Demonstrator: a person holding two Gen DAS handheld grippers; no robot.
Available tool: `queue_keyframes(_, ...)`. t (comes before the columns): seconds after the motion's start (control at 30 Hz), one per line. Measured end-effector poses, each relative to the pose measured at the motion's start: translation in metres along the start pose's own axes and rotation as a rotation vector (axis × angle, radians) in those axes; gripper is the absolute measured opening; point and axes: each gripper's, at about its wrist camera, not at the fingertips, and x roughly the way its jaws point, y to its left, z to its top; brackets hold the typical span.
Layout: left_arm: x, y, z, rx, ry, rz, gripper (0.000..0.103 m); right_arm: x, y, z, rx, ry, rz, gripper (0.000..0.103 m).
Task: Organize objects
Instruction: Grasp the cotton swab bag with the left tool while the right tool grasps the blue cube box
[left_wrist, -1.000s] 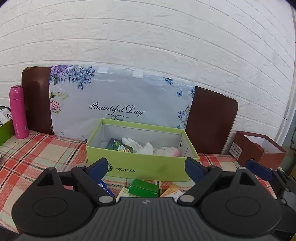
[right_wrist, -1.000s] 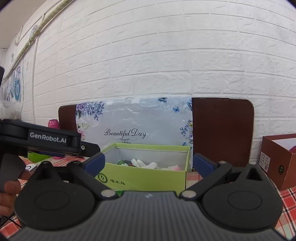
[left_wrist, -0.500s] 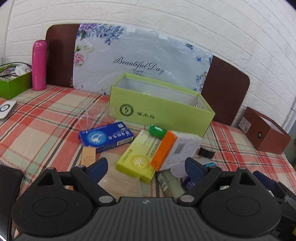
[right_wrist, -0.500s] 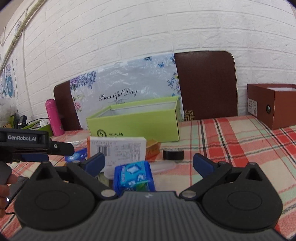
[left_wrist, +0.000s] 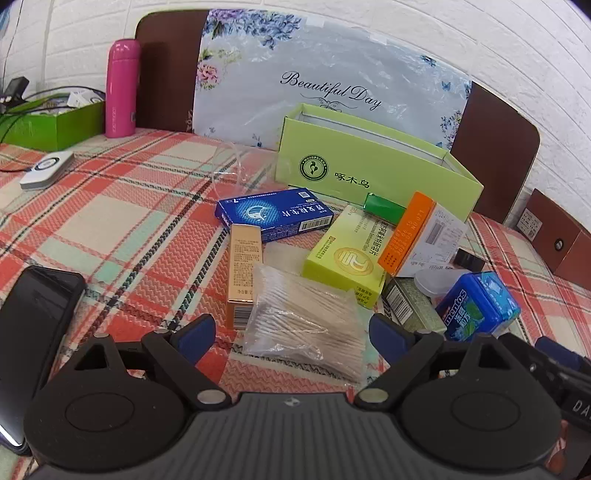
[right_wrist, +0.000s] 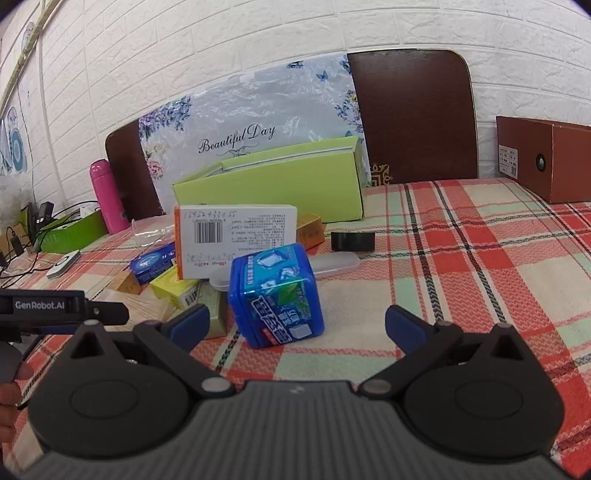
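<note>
Both tools hang spread wide and empty over the plaid-covered counter (left_wrist: 110, 206): the left tool (left_wrist: 291, 332) is above a clear bag of cotton swabs (left_wrist: 306, 314), and the right tool (right_wrist: 295, 325) faces a blue Mentos box (right_wrist: 275, 295) lying just ahead of its fingers. Around these lies a loose pile: a blue carton (left_wrist: 273, 214), a gold carton (left_wrist: 243, 269), a yellow-green carton (left_wrist: 347, 258) and an orange-and-white carton (right_wrist: 236, 236), several touching or overlapping. Behind the pile stands an open lime-green storage box (left_wrist: 369, 173). A pink bottle (left_wrist: 121, 88) stands upright at the far left, well apart from the pile.
</note>
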Motion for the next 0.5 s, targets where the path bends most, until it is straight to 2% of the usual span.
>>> queue_keyframes(0.07, 0.008, 0.0, 0.002, -0.006, 0.014, -0.033, 0.093, 0.001, -0.001, 0.0, 0.002, 0.004, -0.001, 0.103)
queue_keyframes(0.17, 0.022, -0.001, 0.001, -0.008, 0.037, -0.03, 0.093, 0.0, -0.001, 0.0, 0.002, 0.003, -0.001, 0.103)
queue_keyframes(0.2, 0.023, -0.002, 0.0, 0.003, 0.02, -0.03, 0.092, 0.0, -0.001, 0.0, 0.002, 0.003, -0.001, 0.103)
queue_keyframes(0.23, 0.022, -0.003, 0.0, 0.01, 0.014, -0.035, 0.078, 0.001, 0.0, 0.0, 0.001, 0.004, 0.0, 0.103)
queue_keyframes(0.27, 0.021, -0.003, -0.001, 0.021, 0.017, -0.054, 0.059, 0.002, 0.0, 0.0, 0.0, 0.009, 0.003, 0.103)
queue_keyframes(0.3, 0.019, -0.004, -0.001, 0.029, 0.019, -0.066, 0.054, 0.003, 0.0, 0.0, -0.002, 0.013, 0.006, 0.103)
queue_keyframes(0.33, 0.017, -0.004, -0.002, 0.028, 0.024, -0.083, 0.043, 0.004, 0.001, 0.001, -0.005, 0.017, 0.007, 0.103)
queue_keyframes(0.37, 0.014, -0.003, -0.002, 0.014, 0.027, -0.105, 0.038, 0.006, 0.002, 0.002, -0.009, 0.018, 0.006, 0.103)
queue_keyframes(0.5, 0.003, -0.005, -0.008, -0.001, 0.038, -0.157, 0.034, 0.014, 0.012, 0.006, -0.059, 0.012, 0.0, 0.103)
